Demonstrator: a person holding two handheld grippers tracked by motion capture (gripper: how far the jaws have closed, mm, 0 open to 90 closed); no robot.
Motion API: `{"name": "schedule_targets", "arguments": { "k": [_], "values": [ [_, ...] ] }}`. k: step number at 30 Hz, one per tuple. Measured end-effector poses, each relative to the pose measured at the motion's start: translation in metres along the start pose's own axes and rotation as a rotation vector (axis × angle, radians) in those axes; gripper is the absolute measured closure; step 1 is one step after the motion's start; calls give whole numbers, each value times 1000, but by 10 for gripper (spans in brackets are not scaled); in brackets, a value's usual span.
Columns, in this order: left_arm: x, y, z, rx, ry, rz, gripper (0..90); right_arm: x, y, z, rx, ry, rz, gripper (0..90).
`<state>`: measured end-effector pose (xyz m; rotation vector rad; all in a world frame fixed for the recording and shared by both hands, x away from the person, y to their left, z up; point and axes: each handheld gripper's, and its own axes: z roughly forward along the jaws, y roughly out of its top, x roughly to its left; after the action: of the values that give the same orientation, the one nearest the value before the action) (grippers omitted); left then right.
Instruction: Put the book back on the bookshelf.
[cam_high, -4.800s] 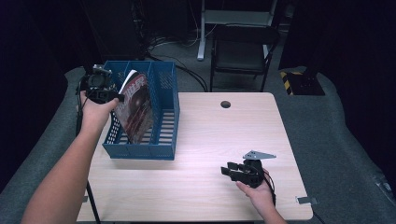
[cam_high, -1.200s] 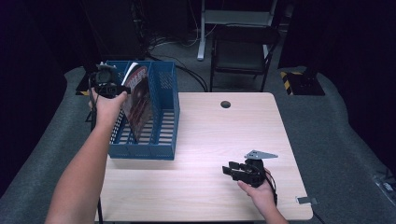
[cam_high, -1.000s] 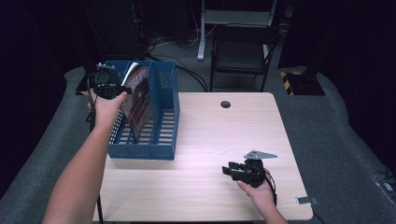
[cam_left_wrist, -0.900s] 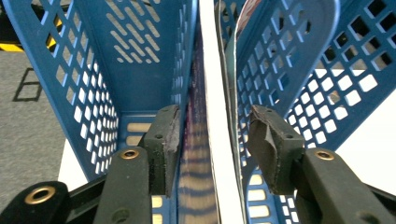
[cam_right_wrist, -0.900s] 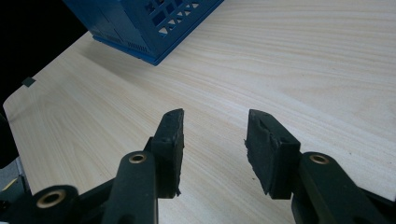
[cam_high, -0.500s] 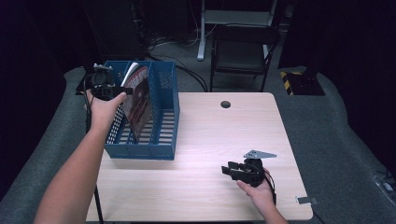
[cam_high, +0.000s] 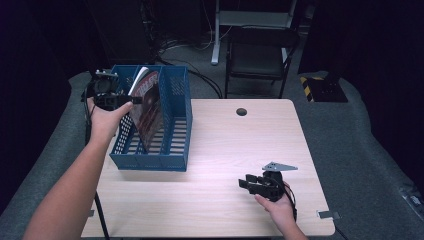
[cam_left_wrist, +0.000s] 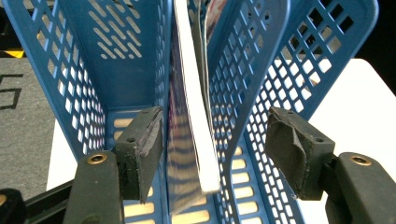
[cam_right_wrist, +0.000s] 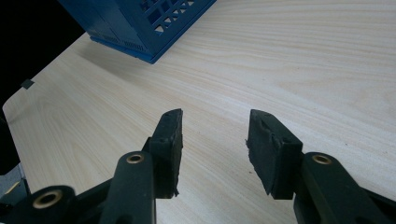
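High view: one blue three-compartment file rack (cam_high: 165, 130) stands at the desk's (cam_high: 225, 145) left edge, with one magazine (cam_high: 150, 112) upright in its middle compartment; cover lettering unreadable. Left gripper (cam_high: 134, 100) at the magazine's top edge; right gripper (cam_high: 244, 183) near the front right corner.

Left gripper view: jaws have just been opening, apart, flanking the magazine (cam_left_wrist: 194, 116) untouched.

Right gripper view: jaws apart, empty, over bare desk (cam_right_wrist: 289, 60).

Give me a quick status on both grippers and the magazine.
Left gripper jaws just opened, astride the magazine, pads clear. Magazine stands in the blue file rack. Right gripper open, empty, over bare table. Nothing in the way.
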<state>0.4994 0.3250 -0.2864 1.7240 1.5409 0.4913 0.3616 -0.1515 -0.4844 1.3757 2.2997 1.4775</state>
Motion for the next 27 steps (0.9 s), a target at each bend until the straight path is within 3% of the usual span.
{"name": "schedule_targets", "arguments": {
  "k": [7,16,27],
  "values": [
    [-1,-3,-7,14,-30,15,370,-1,-1,0,-3,-2,12,549],
    [-2,-4,-17,-5,-26,33,368,0,0,3,2,1,5,548],
    [-5,-8,-28,14,-41,52,368,1,1,3,3,0,10,548]
  ]
}}
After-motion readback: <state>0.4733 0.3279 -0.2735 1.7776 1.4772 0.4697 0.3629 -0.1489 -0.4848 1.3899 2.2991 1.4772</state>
